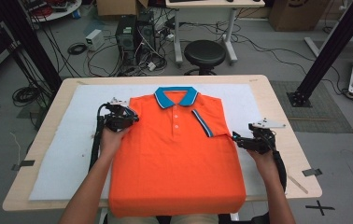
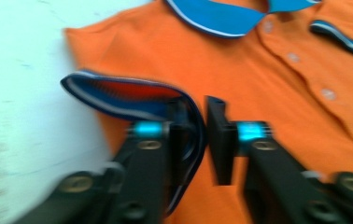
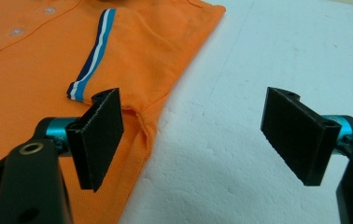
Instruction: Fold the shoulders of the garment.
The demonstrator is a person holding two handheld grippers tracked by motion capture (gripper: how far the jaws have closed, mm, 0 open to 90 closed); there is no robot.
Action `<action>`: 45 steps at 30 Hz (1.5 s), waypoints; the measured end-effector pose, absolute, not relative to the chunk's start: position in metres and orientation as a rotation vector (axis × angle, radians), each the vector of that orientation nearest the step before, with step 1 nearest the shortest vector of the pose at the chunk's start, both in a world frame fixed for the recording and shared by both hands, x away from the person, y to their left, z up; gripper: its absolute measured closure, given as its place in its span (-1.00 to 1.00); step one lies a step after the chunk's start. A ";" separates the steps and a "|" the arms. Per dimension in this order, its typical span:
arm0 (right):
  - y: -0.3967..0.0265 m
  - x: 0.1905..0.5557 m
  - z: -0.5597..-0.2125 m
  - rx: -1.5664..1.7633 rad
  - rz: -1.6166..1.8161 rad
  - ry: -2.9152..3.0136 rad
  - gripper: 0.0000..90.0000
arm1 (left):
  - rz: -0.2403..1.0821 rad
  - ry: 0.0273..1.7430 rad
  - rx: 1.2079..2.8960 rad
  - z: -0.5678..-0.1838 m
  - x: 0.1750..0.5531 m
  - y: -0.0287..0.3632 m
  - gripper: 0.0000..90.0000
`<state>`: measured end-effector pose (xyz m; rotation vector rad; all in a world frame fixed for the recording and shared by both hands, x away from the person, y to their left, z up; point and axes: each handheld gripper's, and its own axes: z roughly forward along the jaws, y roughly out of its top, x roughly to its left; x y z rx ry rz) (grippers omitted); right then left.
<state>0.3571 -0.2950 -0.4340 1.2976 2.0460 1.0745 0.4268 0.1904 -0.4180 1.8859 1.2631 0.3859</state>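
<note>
An orange polo shirt (image 1: 177,154) lies flat on a white sheet (image 1: 62,154) that covers the wooden table (image 1: 284,116); its blue collar (image 1: 176,96) points to the far side, and its bottom edge hangs a little over the near edge of the table; three small buttons (image 1: 176,116) run down below the collar; the sleeve on the right side of the high view is folded in over the chest, so its striped cuff (image 1: 203,123) lies on the orange cloth

The left gripper (image 1: 127,120) sits at the shirt's left shoulder; in the left gripper view the other sleeve's blue cuff (image 2: 118,95) curls up around the left jaw, and a small gap shows between the two pads; the picture is blurry, so I cannot tell if the pads are pressing the cuff or just have it between them

The right gripper (image 1: 238,138) is at the right edge of the shirt, beside the folded sleeve; in the right gripper view (image 3: 198,135) its jaws stand wide apart and hold nothing; one pad (image 3: 97,137) is over the orange edge and the other pad is over the white sheet

A black stool (image 1: 205,53) stands on the floor behind the table
</note>
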 end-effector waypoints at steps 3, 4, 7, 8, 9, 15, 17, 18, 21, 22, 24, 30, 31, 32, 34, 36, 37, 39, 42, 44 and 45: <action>-0.296 0.357 -0.434 1.298 1.075 2.044 -0.52 | 0.391 1.238 1.858 -0.415 0.427 0.189 0.21; -0.296 0.357 -0.434 1.299 1.074 2.043 -0.52 | 0.420 1.230 1.820 -0.411 0.426 0.190 0.10; -0.295 0.357 -0.434 1.300 1.078 2.043 -0.52 | 0.462 1.247 1.785 -0.407 0.427 0.194 0.07; -0.295 0.357 -0.434 1.300 1.078 2.043 -0.52 | 0.459 1.269 1.783 -0.406 0.430 0.196 0.07; -0.295 0.357 -0.433 1.299 1.079 2.043 -0.52 | 0.447 1.289 1.782 -0.406 0.433 0.198 0.03; -0.293 0.357 -0.434 1.290 1.077 2.048 -0.52 | 0.443 1.352 1.818 -0.413 0.449 0.198 0.00; -0.293 0.357 -0.434 1.291 1.077 2.048 -0.52 | 0.431 1.384 1.839 -0.420 0.454 0.197 -0.03; -0.293 0.357 -0.433 1.294 1.080 2.048 -0.52 | 0.423 1.404 1.848 -0.424 0.457 0.196 -0.06; -0.294 0.357 -0.433 1.295 1.079 2.047 -0.52 | 0.391 1.423 1.872 -0.433 0.461 0.193 -0.05; -0.294 0.357 -0.434 1.295 1.079 2.045 -0.52 | 0.394 1.419 1.878 -0.435 0.462 0.190 0.09; -0.294 0.357 -0.434 1.297 1.080 2.046 -0.52 | 0.396 1.404 1.886 -0.437 0.463 0.186 0.31; -0.295 0.357 -0.434 1.301 1.080 2.043 -0.52 | 0.410 1.344 1.906 -0.436 0.461 0.176 0.95; -0.295 0.357 -0.433 1.303 1.082 2.041 -0.52 | 0.418 1.321 1.904 -0.434 0.460 0.174 0.95; -0.295 0.357 -0.433 1.303 1.082 2.041 -0.52 | 0.421 1.302 1.899 -0.432 0.459 0.173 0.95; -0.296 0.357 -0.434 1.301 1.081 2.041 -0.52 | 0.409 1.249 1.870 -0.428 0.457 0.169 0.95; -0.295 0.357 -0.434 1.301 1.083 2.042 -0.52 | 0.397 1.196 1.854 -0.424 0.454 0.165 0.95; -0.295 0.357 -0.434 1.301 1.083 2.043 -0.52 | 0.397 1.173 1.846 -0.423 0.453 0.163 0.95; -0.295 0.357 -0.434 1.300 1.083 2.045 -0.52 | 0.406 1.167 1.815 -0.421 0.452 0.162 0.42; -0.295 0.357 -0.433 1.300 1.082 2.045 -0.52 | 0.442 1.204 1.812 -0.418 0.452 0.166 0.20; -0.295 0.356 -0.434 1.300 1.083 2.045 -0.52 | 0.462 1.233 1.833 -0.418 0.452 0.171 0.17; -0.295 0.356 -0.434 1.300 1.083 2.045 -0.52 | 0.469 1.249 1.839 -0.418 0.452 0.174 0.17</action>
